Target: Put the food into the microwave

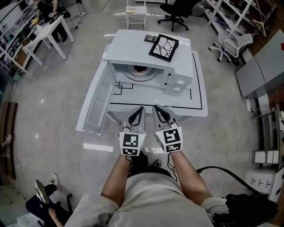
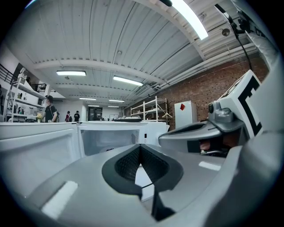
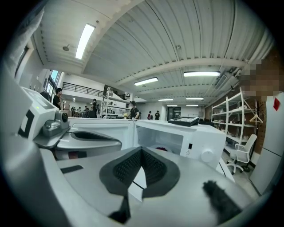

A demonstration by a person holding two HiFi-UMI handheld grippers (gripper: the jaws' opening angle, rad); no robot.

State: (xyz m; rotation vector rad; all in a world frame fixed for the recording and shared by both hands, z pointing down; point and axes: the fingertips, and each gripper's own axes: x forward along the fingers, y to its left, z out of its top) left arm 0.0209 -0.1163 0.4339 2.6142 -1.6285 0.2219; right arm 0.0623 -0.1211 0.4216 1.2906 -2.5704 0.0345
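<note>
The white microwave (image 1: 146,57) stands on a white table (image 1: 197,88) with its door (image 1: 95,104) swung wide open to the left. Inside, a dark red piece of food (image 1: 140,69) lies on the round turntable plate (image 1: 148,76); it also shows in the right gripper view as the food (image 3: 160,149). My left gripper (image 1: 141,108) and right gripper (image 1: 155,107) hover side by side at the table's near edge, in front of the opening and apart from it. Both are shut with nothing between the jaws, as the left gripper (image 2: 140,148) and right gripper (image 3: 141,150) show in their own views.
A black tray (image 1: 163,47) and a small dark keypad (image 1: 150,38) lie on top of the microwave. Office chairs (image 1: 228,44) stand at the right, a white desk (image 1: 44,33) at the left and a stool (image 1: 136,13) behind. A black cable (image 1: 226,173) runs over the floor.
</note>
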